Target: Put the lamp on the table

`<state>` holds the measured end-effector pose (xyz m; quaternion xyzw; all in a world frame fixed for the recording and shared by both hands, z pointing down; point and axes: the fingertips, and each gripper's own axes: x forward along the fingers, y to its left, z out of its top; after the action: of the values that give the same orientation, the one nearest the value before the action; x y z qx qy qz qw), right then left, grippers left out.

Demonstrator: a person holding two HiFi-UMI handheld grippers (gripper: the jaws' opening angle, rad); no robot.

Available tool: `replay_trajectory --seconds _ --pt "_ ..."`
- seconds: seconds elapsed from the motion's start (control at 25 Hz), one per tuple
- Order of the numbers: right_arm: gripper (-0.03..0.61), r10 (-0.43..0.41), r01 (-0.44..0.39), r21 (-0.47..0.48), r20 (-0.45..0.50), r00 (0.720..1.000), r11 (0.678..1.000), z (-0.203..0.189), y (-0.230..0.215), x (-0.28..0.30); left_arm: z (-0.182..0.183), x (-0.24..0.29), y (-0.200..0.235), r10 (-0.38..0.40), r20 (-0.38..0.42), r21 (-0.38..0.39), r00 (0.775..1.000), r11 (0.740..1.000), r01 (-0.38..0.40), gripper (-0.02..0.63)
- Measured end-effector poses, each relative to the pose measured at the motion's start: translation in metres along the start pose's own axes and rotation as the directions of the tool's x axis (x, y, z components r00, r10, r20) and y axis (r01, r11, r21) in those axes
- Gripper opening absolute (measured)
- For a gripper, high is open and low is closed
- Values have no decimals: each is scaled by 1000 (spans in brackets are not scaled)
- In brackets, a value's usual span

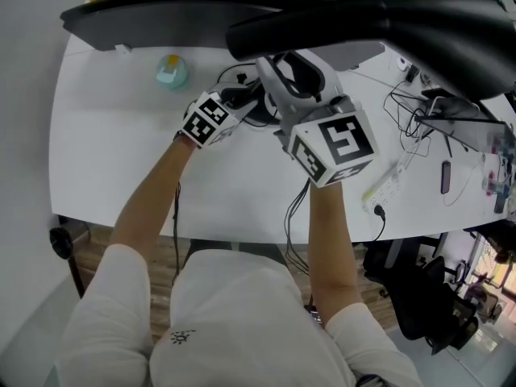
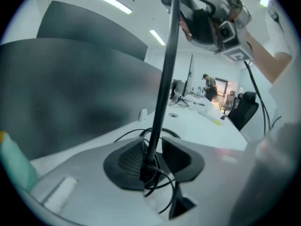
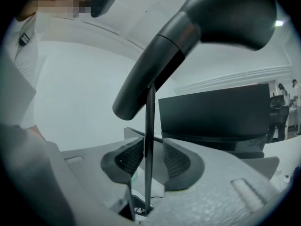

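Both forearms stretch over the table (image 1: 105, 160); left gripper (image 2: 154, 158) and right gripper (image 3: 146, 160) bracket the lamp stem (image 3: 149, 126), jaws released. Its black head (image 1: 387, 18) overhangs them.

The lamp (image 1: 379, 27) head is blurred in the head view, its base hidden.

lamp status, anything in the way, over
Both open: left gripper, right gripper; lamp pole between each pair of jaws, unclamped. It stands upright on table. Loose black cable at its foot.
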<state>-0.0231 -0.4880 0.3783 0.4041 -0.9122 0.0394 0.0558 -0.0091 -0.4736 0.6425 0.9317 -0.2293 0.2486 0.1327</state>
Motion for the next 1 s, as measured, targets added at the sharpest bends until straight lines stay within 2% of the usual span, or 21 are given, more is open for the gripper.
replay_trajectory --seconds 0.24,0.48,0.64,0.72,0.88,1.0 --pt "121 35 -35 -10 -11 999 999 -6 4 -18 6 -23 -2 92 20 -43 996 995 -91 121" --pt "119 100 -101 25 14 995 995 -1 13 -50 14 -48 -12 195 44 -101 980 977 -190 116" --pt "107 149 -150 27 22 989 988 -1 24 -76 27 -67 -31 248 78 -128 966 963 -237 52" --pt "37 163 -163 12 21 986 987 -1 29 -90 35 -76 -41 272 96 -139 958 956 -257 32" --pt "34 195 -195 10 23 981 981 0 37 -121 49 -93 -65 315 116 -145 942 944 -298 -4" --pt "33 202 -203 32 38 979 979 1 38 -146 56 -103 -85 338 130 -155 932 935 -318 -5"
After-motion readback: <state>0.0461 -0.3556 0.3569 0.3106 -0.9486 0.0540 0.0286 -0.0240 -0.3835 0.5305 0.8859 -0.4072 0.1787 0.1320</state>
